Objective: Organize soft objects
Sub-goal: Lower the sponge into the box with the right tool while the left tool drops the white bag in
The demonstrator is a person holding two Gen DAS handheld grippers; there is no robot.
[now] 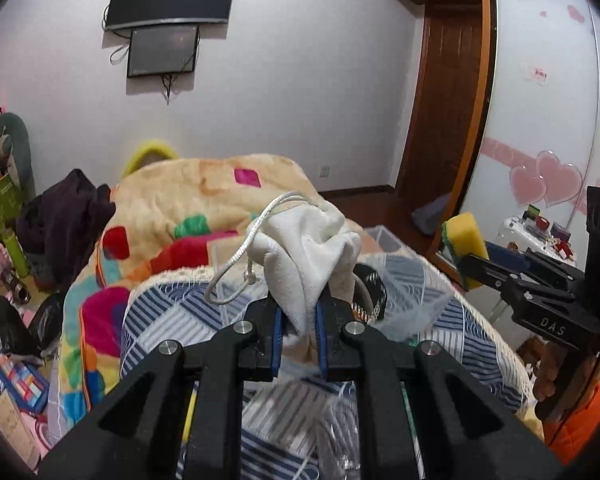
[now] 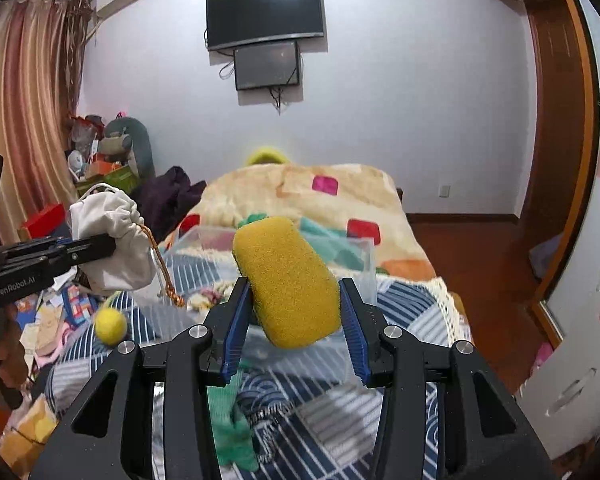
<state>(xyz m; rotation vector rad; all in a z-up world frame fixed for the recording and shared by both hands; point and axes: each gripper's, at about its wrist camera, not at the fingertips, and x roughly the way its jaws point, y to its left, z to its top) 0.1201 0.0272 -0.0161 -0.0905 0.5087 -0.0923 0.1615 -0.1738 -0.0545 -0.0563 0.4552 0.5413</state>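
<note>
1. the surface is a bed (image 2: 412, 308) with a blue and white striped cover; a colourful plush blanket (image 2: 300, 188) lies on its far part.
2. on the far wall hang a dark tv (image 2: 265, 13) and a smaller screen (image 2: 267, 65) just under it. a striped curtain (image 2: 24, 92) is on the left, a wooden door frame (image 2: 560, 120) on the right.
3. a clear plastic box (image 2: 364, 256) stands on the bed, between the cover and the blanket.
4. the left gripper (image 1: 298, 330) pinches a white drawstring pouch (image 1: 312, 244) between narrow jaws, above the bed; its white cord loops to the left.
5. the right gripper (image 2: 296, 332) holds a yellow sponge (image 2: 288, 280). the sponge is porous, with rounded corners, tilted, over the near side of the box.
6. a small yellow ball (image 2: 110, 325) lies on the bed near the left edge.
</note>
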